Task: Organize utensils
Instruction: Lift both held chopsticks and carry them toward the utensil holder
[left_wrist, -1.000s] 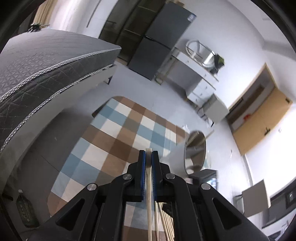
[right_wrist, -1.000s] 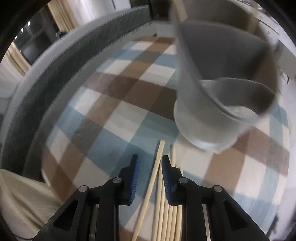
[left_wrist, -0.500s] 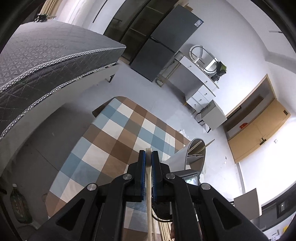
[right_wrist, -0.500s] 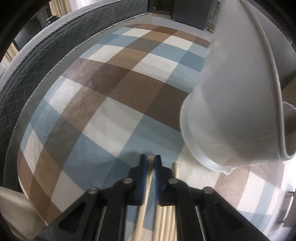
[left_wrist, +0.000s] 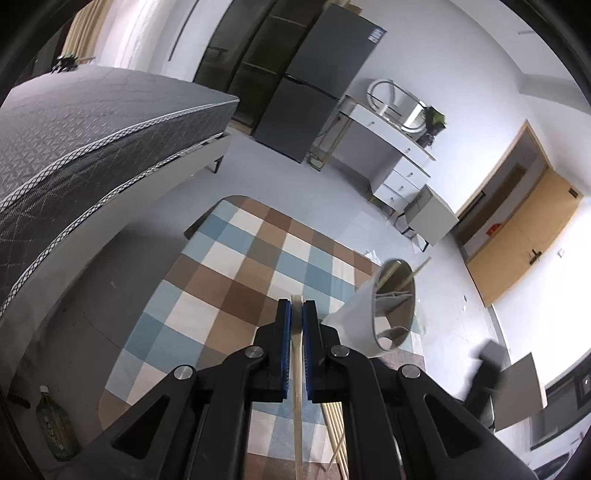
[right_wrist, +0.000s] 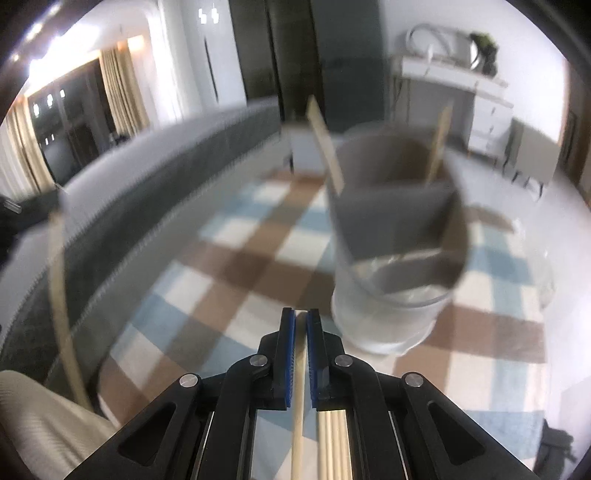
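My left gripper (left_wrist: 297, 314) is shut on a pale wooden chopstick (left_wrist: 297, 387), which runs back between the jaws above the checked tablecloth (left_wrist: 236, 280). Just to its right stands a white divided utensil holder (left_wrist: 369, 321) with two chopsticks in it. In the right wrist view my right gripper (right_wrist: 301, 321) is shut on another chopstick (right_wrist: 298, 413), lifted off the cloth. The holder (right_wrist: 391, 295) is close ahead on the right, and its sticks (right_wrist: 327, 147) lean out of the back compartments. Several loose chopsticks (right_wrist: 332, 435) lie under the right gripper. A blurred stick (right_wrist: 59, 295) crosses the far left.
A grey quilted mattress (left_wrist: 92, 129) borders the table on the left. A dark fridge (left_wrist: 314, 81) and a white desk (left_wrist: 388, 147) stand at the back. A green bottle (left_wrist: 55, 432) stands on the floor at lower left. Cream fabric (right_wrist: 37, 424) fills the right view's lower left corner.
The right gripper closed on a chopstick from the pile, then rose and tipped upward with it, so the room beyond the holder now shows. The left gripper kept its hold and barely moved.
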